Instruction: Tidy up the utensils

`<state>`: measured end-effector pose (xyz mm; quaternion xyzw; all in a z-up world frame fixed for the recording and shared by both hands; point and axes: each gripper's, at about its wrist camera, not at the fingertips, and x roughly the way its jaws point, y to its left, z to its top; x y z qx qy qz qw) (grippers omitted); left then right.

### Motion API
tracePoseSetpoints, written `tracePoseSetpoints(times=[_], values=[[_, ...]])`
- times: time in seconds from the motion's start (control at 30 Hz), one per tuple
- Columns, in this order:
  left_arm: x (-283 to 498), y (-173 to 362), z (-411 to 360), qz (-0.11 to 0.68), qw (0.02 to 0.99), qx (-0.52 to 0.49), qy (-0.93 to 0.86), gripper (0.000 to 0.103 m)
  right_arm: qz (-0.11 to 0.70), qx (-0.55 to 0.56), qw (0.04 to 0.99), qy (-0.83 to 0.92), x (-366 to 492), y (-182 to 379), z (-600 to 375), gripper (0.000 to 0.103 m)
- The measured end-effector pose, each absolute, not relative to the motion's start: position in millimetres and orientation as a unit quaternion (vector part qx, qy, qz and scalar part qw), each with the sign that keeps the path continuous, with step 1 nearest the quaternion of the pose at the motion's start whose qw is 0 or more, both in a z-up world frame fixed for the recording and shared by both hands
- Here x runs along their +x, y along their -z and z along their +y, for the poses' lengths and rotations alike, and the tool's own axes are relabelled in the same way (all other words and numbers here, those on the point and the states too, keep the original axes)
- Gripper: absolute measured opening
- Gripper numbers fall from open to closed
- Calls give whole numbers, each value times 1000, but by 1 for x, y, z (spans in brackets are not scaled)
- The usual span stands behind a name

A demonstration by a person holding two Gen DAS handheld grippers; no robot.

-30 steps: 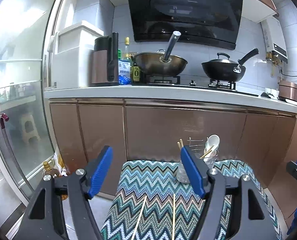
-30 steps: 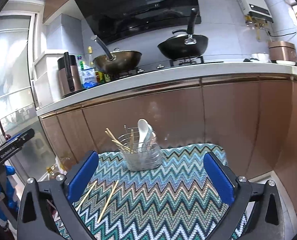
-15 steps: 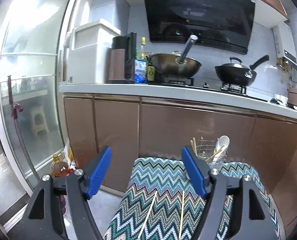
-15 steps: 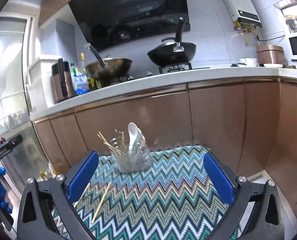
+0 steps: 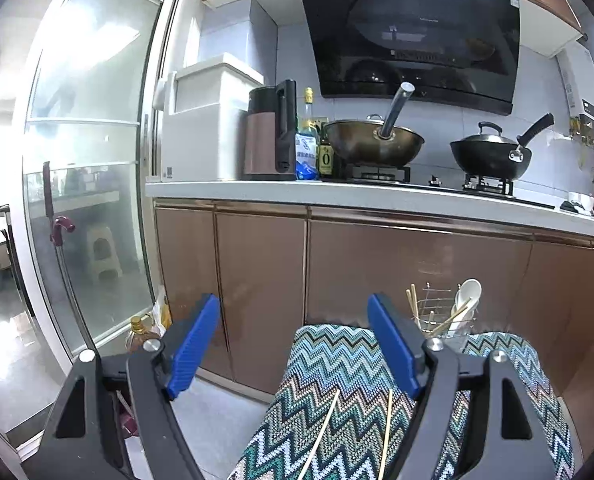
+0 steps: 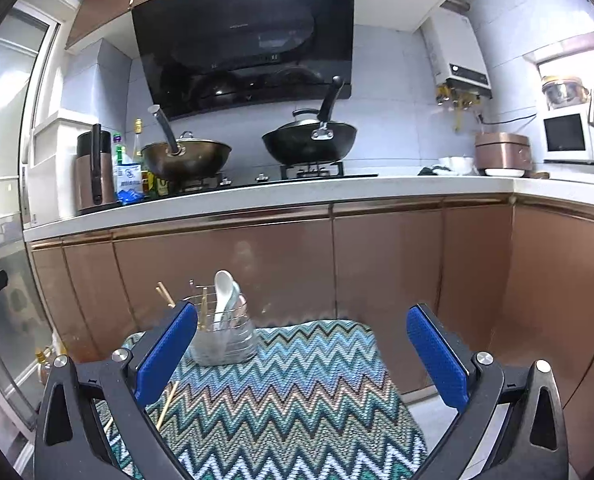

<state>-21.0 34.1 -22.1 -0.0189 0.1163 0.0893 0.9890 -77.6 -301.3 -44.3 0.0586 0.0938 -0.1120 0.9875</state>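
Both views have swung: the utensil holder [image 5: 445, 316] now sits right of the left gripper [image 5: 293, 344], whose jaws are opening, and behind the right gripper's [image 6: 303, 350] left finger [image 6: 165, 354].

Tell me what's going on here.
A person is tidying utensils with a handheld gripper in each hand. Neither holds anything: the left gripper is opening with nothing between its pads, the right gripper is open. Two chopsticks lie on the zigzag cloth; the wire holder already has a white spoon.

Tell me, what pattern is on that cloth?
A zigzag cloth in teal, blue, brown and white; right wrist view.
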Motion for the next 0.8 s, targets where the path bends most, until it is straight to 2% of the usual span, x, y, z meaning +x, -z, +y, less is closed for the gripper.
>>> tracePoseSetpoints(times=[0.57, 0.8], values=[[-29, 22, 25, 89, 992, 6, -85, 79, 75, 59, 986, 139, -87, 45, -309, 103], [-18, 30, 33, 106, 991, -3, -86, 79, 82, 52, 987, 129, -79, 48, -303, 103]])
